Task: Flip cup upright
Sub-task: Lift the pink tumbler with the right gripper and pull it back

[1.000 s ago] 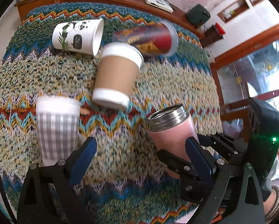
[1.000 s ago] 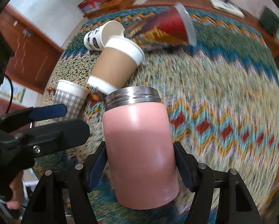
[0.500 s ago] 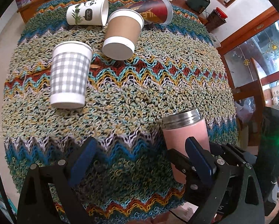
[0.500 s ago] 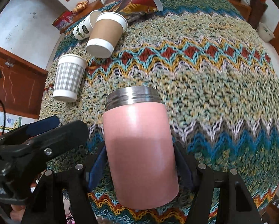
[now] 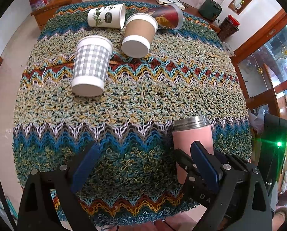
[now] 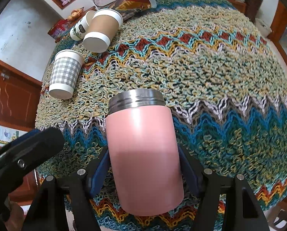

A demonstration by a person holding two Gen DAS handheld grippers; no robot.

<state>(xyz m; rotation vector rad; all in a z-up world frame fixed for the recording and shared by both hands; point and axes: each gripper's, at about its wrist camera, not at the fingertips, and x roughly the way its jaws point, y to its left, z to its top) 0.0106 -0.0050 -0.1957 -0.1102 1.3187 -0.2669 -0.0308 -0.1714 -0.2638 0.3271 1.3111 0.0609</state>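
Between right tongs [image 6: 143,170], pink cup [image 6: 143,154] upright

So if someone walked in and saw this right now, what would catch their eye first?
Probably the pink steel cup, gripped between the right gripper fingers, steel rim up, close to the camera. Behind it lies the bright zigzag knitted cloth covering the table. On its far side four paper cups lie tipped over, the grey checked cup nearest.
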